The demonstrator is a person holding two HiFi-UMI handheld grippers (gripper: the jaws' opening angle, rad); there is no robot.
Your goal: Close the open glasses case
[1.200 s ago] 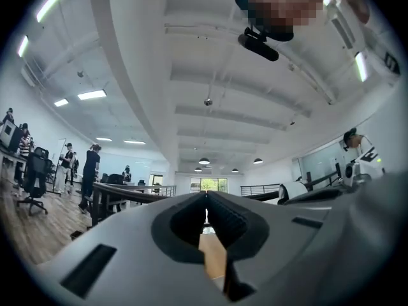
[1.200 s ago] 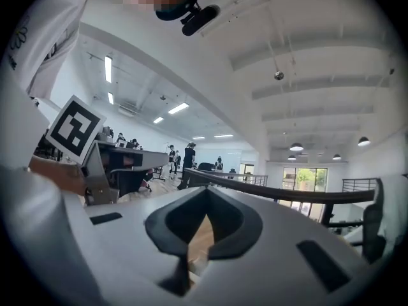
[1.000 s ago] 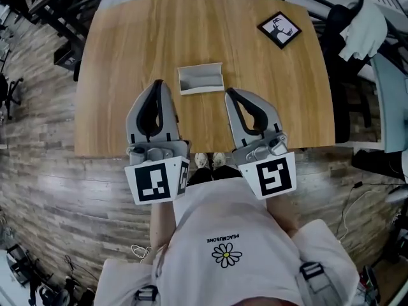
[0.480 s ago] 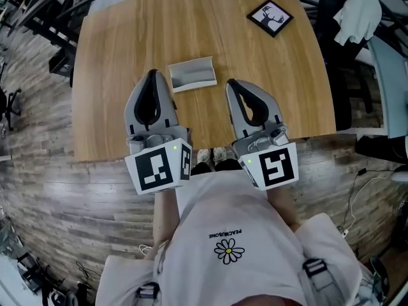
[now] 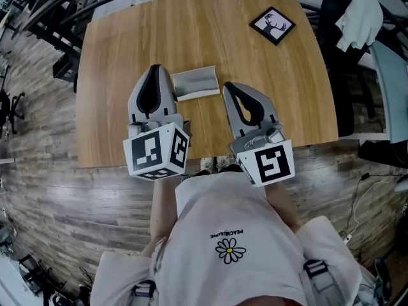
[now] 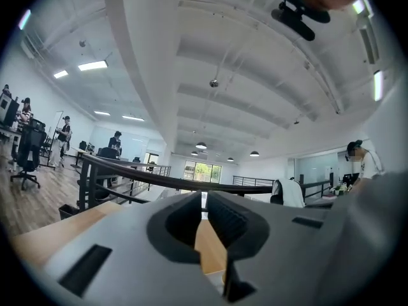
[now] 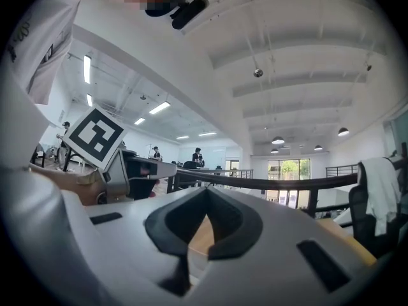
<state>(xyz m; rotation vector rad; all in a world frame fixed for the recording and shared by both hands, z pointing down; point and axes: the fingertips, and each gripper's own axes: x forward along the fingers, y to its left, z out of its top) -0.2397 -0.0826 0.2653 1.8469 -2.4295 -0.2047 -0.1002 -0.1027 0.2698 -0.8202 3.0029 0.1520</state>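
Observation:
The grey glasses case (image 5: 196, 83) lies open on the wooden table (image 5: 121, 50), its hollow facing up. My left gripper (image 5: 155, 69) is shut with nothing in it, lying level with its tip just past the case's left end. My right gripper (image 5: 225, 86) is also shut and holds nothing, its tip close to the case's right end. In the left gripper view the jaws of the left gripper (image 6: 203, 196) meet over bare wood. In the right gripper view the right gripper (image 7: 205, 193) has its tips together. The case does not show clearly in either gripper view.
A black-framed deer picture (image 5: 273, 25) lies at the table's far right corner. A chair draped with a white garment (image 5: 358, 13) stands beyond the right edge. The table's near edge runs under both grippers. The left gripper's marker cube (image 7: 95, 136) shows in the right gripper view.
My left gripper has slid forward along the case's left end and rolled a little, its marker cube showing a second face. The right gripper has edged slightly nearer the case.

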